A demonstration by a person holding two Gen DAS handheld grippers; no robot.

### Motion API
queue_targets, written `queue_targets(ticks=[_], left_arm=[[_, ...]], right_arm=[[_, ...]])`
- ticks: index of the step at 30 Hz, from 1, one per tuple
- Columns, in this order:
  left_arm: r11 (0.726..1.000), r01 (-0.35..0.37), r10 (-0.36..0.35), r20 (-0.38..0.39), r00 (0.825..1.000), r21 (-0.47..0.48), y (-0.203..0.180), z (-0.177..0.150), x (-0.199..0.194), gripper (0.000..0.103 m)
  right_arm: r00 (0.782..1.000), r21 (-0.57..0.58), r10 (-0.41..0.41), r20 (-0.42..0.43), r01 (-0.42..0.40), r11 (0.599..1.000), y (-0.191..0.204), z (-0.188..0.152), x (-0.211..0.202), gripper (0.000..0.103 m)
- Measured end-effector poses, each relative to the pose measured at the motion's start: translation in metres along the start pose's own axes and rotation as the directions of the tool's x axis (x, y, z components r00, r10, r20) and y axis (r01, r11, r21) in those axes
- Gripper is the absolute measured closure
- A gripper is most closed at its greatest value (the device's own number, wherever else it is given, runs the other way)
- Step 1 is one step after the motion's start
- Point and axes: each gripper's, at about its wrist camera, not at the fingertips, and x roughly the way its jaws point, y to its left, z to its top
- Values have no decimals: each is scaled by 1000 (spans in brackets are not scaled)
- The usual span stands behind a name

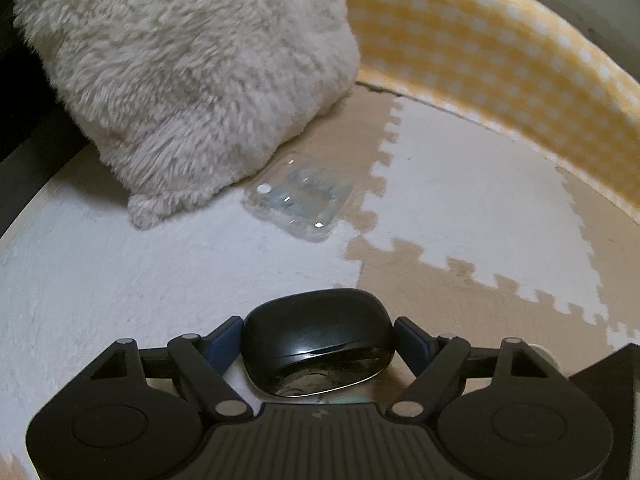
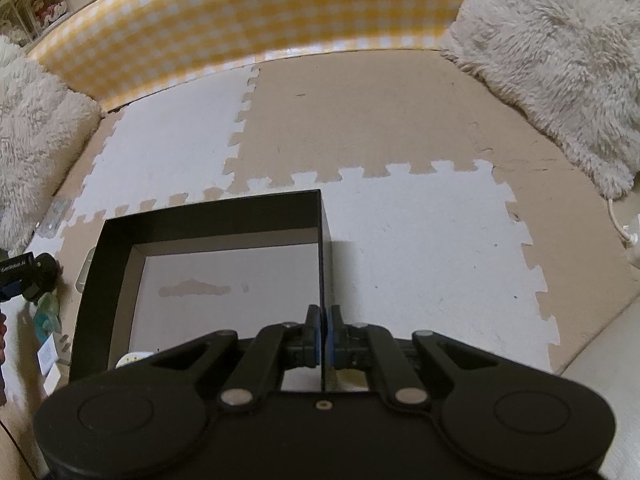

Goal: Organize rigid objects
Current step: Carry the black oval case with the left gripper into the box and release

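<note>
In the left wrist view my left gripper (image 1: 318, 338) is shut on a glossy black oval case (image 1: 316, 340), held just above the foam mat. A clear plastic case (image 1: 298, 198) lies on the mat ahead, beside a fluffy cushion. In the right wrist view my right gripper (image 2: 324, 320) is shut on the right wall of a black open box (image 2: 212, 216) with a pale bottom. A small white object (image 2: 132, 359) shows in the box's near left corner. The left gripper (image 2: 24, 276) shows at the far left edge.
A fluffy white cushion (image 1: 188, 76) sits at the back left, another (image 2: 560, 60) at the right. A yellow checked wall (image 2: 248, 24) borders the beige and white puzzle mat (image 2: 420, 240). Small items (image 2: 48, 320) lie left of the box. A white cable (image 2: 624, 232) lies at the right.
</note>
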Motion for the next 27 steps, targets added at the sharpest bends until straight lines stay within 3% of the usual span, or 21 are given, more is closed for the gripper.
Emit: queue_targets(ticks=[6, 13, 19, 27], left_arm=[[995, 87, -89, 51, 995, 39, -19, 7, -29, 22], [960, 255, -264, 77, 961, 113, -66, -1, -69, 22], [887, 398, -415, 23, 910, 234, -116, -23, -100, 22], [776, 540, -526, -140, 839, 325, -169, -73, -109, 22]], right_arm=[[1000, 6, 14, -3, -14, 1000, -1, 1, 0, 99], [999, 8, 32, -5, -32, 999, -4, 0, 0, 99], [999, 12, 36, -5, -36, 999, -5, 0, 0, 99], [999, 18, 40, -6, -40, 999, -6, 0, 0, 99]])
